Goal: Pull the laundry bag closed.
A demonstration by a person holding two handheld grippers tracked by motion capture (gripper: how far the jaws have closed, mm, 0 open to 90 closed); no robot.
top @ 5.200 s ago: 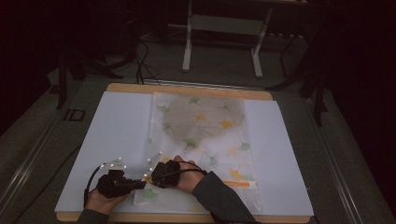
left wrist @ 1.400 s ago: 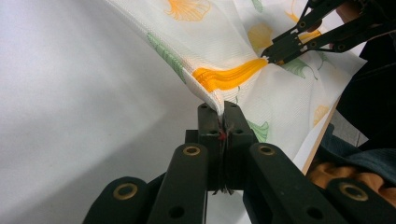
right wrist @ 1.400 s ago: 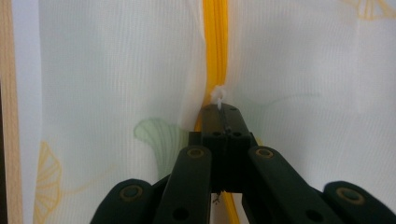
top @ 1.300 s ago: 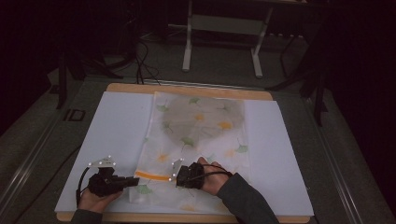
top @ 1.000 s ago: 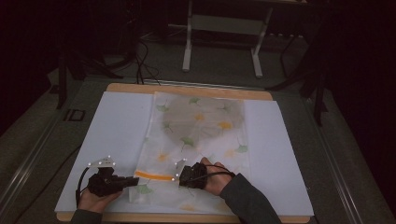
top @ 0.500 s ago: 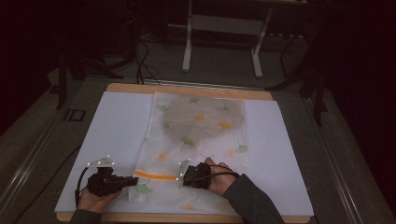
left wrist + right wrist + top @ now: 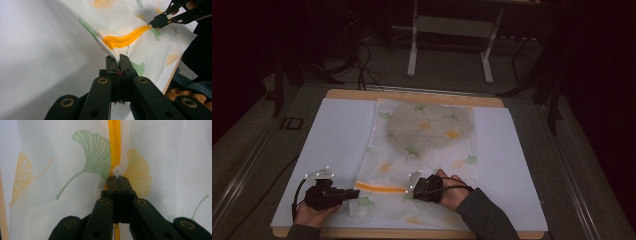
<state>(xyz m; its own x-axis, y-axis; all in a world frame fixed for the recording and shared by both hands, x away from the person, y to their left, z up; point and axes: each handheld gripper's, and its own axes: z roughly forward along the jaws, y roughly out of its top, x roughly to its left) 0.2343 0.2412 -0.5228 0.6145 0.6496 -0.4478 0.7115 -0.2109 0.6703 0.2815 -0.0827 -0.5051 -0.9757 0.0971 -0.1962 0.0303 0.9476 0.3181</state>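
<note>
A white mesh bag (image 7: 422, 150) printed with green and yellow leaves lies flat on a white sheet (image 7: 337, 145) that covers the table (image 7: 412, 95), stretching from the far edge toward the near edge. An orange zipper (image 7: 381, 188) runs left to right across its near part. The left gripper (image 7: 346, 193), held in the person's left hand (image 7: 314, 212) at the near left, has its jaws closed on the bag's fabric at the left end of the zipper, lifting it into a small peak (image 7: 117, 53). The right gripper (image 7: 414, 187), held in the right hand (image 7: 452, 192), is closed on the white zipper pull (image 7: 117, 172) at the zipper's right end. A dark round shape (image 7: 432, 125) shows through the far half of the bag.
</note>
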